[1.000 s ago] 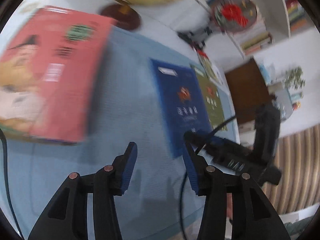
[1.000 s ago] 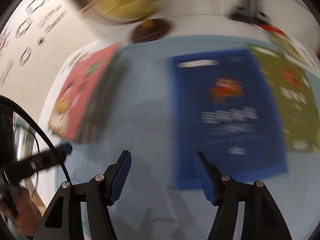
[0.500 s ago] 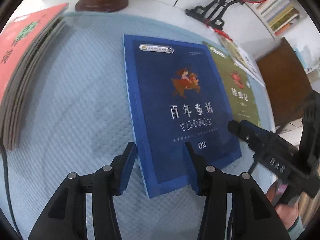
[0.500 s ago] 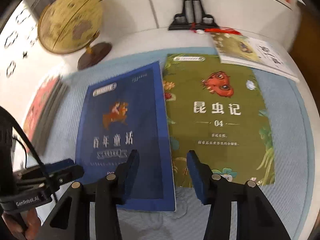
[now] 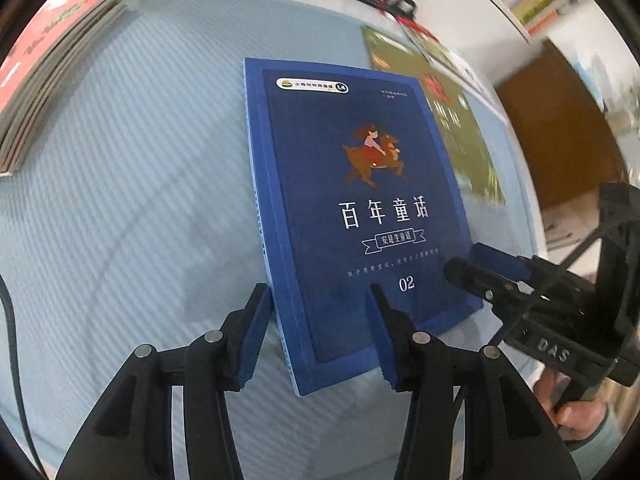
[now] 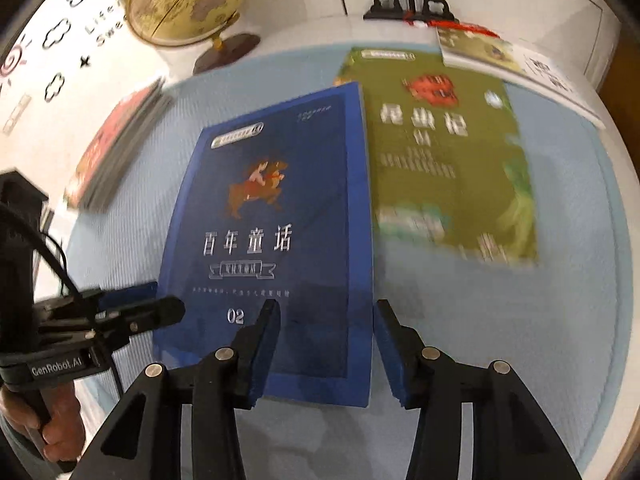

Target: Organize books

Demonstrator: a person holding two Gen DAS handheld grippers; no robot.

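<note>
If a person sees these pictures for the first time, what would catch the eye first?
The blue book fills the middle of the light blue mat, with both hand-held grippers, left and right, open astride its near corners. Beside it lies a green book, and a yellow globe stands behind.

Both grippers have closed in, straddling the blue book's edges.

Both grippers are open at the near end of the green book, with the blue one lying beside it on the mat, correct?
Not quite: they straddle the blue book, not the green book, which lies beside it. Left gripper and right gripper are both open at its near corners on the mat; both wrist views show this.
</note>
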